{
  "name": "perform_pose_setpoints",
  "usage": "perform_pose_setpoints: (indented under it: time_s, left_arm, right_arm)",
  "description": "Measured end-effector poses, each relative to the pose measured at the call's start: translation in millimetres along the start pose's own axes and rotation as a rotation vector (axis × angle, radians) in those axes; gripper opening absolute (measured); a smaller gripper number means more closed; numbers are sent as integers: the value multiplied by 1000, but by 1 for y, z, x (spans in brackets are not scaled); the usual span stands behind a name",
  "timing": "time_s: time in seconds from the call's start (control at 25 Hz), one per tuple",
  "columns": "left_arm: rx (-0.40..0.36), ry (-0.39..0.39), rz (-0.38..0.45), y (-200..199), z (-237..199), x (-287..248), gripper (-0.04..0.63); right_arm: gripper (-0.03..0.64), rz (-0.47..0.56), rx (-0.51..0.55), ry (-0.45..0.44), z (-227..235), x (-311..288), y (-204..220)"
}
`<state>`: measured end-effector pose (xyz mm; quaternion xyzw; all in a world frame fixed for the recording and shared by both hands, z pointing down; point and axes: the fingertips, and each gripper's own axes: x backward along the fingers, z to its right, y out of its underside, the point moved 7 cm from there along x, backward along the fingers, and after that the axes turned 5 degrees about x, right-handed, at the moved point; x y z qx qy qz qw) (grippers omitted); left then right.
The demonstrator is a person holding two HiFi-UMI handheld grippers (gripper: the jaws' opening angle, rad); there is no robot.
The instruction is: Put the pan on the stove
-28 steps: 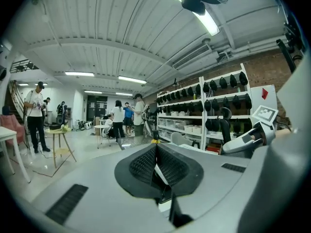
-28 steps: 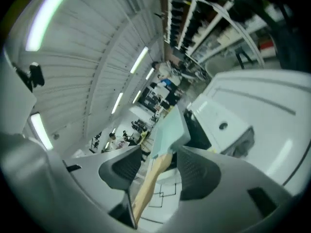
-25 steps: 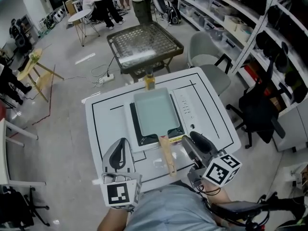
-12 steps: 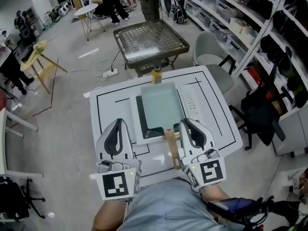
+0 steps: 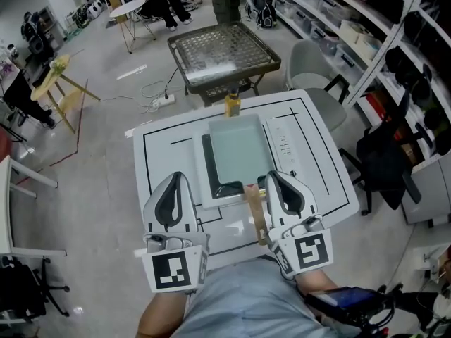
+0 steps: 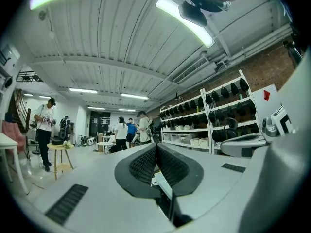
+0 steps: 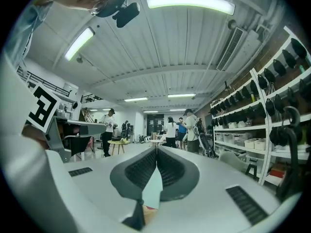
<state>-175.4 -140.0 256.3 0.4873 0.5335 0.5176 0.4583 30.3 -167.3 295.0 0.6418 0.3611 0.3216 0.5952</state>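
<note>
on the table (image 5: 320,178) sits one stove (image 5: 284,151) bearing one pan (image 5: 238,152).

We saw an evenly bright room, lit from above by long ceiling strips (image 7: 189,0) that burned out to white glare. Shadows on the white table (image 5: 162,153) stayed faint. Both gripper views bowed strongly toward dark round edges, and the right gripper (image 7: 156,149) looked soft near the lens.

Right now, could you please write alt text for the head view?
A pan sits on the stove on a white table, its wooden handle pointing at the person. The left gripper and right gripper, fingers shut, flank the handle.
</note>
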Motion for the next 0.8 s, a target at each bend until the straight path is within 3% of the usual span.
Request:
perform_pose_setpoints:
  time_s: [0.8]
  left_arm:
    - [-11, 24, -11, 2, 13, 0, 18]
  right_arm:
    - [48, -1, 16, 18, 7, 7, -1]
